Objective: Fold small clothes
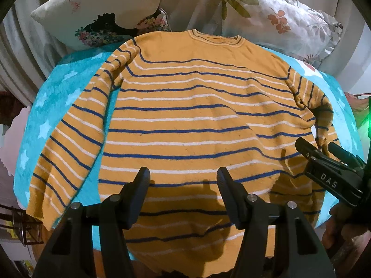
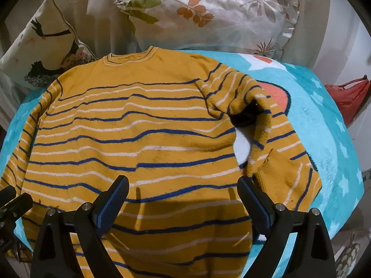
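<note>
One sweater (image 1: 185,120) is present: mustard yellow with thin blue and white stripes. It lies spread flat on a turquoise blanket (image 1: 58,97) patterned with pale stars, collar at the far edge, hem at the near edge. Its left sleeve (image 1: 69,143) runs straight down the left side, just beside the body. Its right sleeve (image 2: 273,139) is bent and rumpled, with the open cuff showing dark inside, and rests partly on the blanket at the right.

Two pillows stand at the far side of the blanket. The left pillow (image 1: 97,7) is white with a black figure and small flowers. The right pillow (image 2: 208,16) is white with green, orange and grey leaves and a frilled edge. One red bag (image 2: 347,97) sits well to the right of the blanket.

Two grippers are in view. The left gripper (image 1: 183,180) hangs over the near middle of the sweater; its fingers stand apart with nothing between them, and they cast a shadow on the fabric below. The right gripper (image 2: 183,192) hangs over the near right part of the sweater, just beside the rumpled sleeve; its blue-padded fingers stand wide apart and hold nothing. In the left wrist view its fingers lie close to the sleeve; whether they touch it cannot be told.
</note>
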### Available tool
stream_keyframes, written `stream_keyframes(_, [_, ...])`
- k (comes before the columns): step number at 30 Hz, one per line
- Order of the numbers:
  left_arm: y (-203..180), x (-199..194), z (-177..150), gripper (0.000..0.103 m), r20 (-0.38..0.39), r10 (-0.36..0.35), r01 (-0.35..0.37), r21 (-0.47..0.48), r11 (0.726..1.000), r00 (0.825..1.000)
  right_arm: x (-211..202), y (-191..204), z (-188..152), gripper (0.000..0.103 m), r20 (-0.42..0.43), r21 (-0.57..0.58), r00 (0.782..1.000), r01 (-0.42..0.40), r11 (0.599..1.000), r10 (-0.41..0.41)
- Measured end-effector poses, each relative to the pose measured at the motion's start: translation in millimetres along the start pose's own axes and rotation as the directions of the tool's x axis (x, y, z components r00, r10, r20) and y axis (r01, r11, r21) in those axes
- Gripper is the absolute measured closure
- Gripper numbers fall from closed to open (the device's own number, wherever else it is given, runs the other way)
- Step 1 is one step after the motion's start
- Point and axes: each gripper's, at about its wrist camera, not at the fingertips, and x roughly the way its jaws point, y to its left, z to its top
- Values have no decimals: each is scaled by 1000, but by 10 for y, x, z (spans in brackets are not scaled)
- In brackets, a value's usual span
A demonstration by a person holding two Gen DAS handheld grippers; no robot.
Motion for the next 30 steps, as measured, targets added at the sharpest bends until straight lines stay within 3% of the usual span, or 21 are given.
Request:
stream_keyframes(4, [-81, -12, -31, 37, 1, 1, -1, -8, 1000, 1000, -1, -74, -13, 6, 0, -2, 1000, -6, 1000, 6])
stream_keyframes(30, [-576, 15, -237, 37, -18, 6, -7, -49, 999, 1000, 25, -496, -90, 6, -18, -45, 999, -29, 999, 29])
